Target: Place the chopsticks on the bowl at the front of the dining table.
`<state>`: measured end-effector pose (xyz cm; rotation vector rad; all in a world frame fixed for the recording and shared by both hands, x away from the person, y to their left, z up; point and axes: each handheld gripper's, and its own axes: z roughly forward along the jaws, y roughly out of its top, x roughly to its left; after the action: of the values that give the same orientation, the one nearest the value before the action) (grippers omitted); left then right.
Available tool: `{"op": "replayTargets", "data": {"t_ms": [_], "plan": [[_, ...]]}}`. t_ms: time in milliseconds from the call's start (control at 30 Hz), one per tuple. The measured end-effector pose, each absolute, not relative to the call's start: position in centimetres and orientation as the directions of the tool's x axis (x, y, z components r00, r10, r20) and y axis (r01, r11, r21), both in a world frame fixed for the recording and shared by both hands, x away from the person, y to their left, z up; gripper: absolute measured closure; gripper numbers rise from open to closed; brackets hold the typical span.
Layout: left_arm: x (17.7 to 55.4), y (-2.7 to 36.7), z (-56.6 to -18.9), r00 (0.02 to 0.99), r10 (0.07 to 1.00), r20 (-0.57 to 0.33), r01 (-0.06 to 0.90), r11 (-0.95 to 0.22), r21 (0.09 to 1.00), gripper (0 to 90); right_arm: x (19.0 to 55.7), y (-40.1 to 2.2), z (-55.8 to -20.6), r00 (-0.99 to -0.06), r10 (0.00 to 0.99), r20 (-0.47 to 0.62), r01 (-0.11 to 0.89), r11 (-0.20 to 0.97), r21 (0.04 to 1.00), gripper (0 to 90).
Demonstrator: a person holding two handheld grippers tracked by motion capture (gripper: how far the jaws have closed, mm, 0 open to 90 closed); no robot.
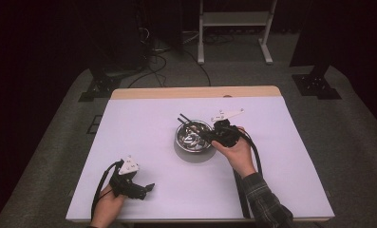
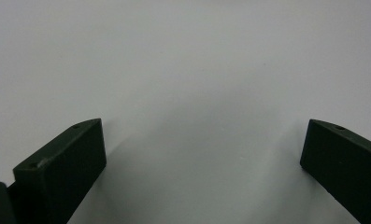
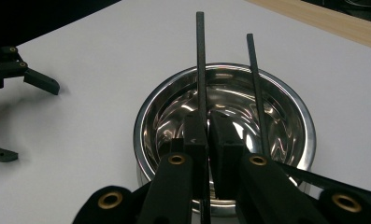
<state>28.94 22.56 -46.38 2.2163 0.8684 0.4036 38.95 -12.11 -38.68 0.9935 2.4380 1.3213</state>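
Observation:
A shiny steel bowl (image 1: 178,137) stands at the middle of the white table; its rim (image 3: 143,121) lies just below my right gripper. My right gripper (image 1: 201,134) reaches over the bowl from the right, its jaws (image 3: 207,119) shut on a thin black stick (image 3: 200,60) that points out past the far rim. A second black stick (image 3: 254,70) runs alongside, right of the jaws; whether it is gripped too I cannot tell. Both sticks (image 1: 183,118) jut out over the bowl's back left. My left gripper (image 1: 148,190) rests near the front left with its jaws (image 2: 202,140) wide open and nothing between them.
A white sheet (image 1: 143,142) covers the table, with a bare wooden strip (image 1: 195,92) along the far edge. Beyond the table, on the floor, are stand feet and cables (image 1: 153,61). The left gripper (image 3: 36,122) also appears off to the left of the bowl.

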Motion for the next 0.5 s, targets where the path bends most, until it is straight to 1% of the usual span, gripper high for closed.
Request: {"op": "replayTargets", "data": {"t_ms": [500], "plan": [[28.9,22.6,-46.4,0.726,0.687,0.031,0.465,-0.523,0.714,0.0,40.7,-10.1,-39.2,-0.748,0.651,0.126,0.475,0.394,0.787,85.8]]}}
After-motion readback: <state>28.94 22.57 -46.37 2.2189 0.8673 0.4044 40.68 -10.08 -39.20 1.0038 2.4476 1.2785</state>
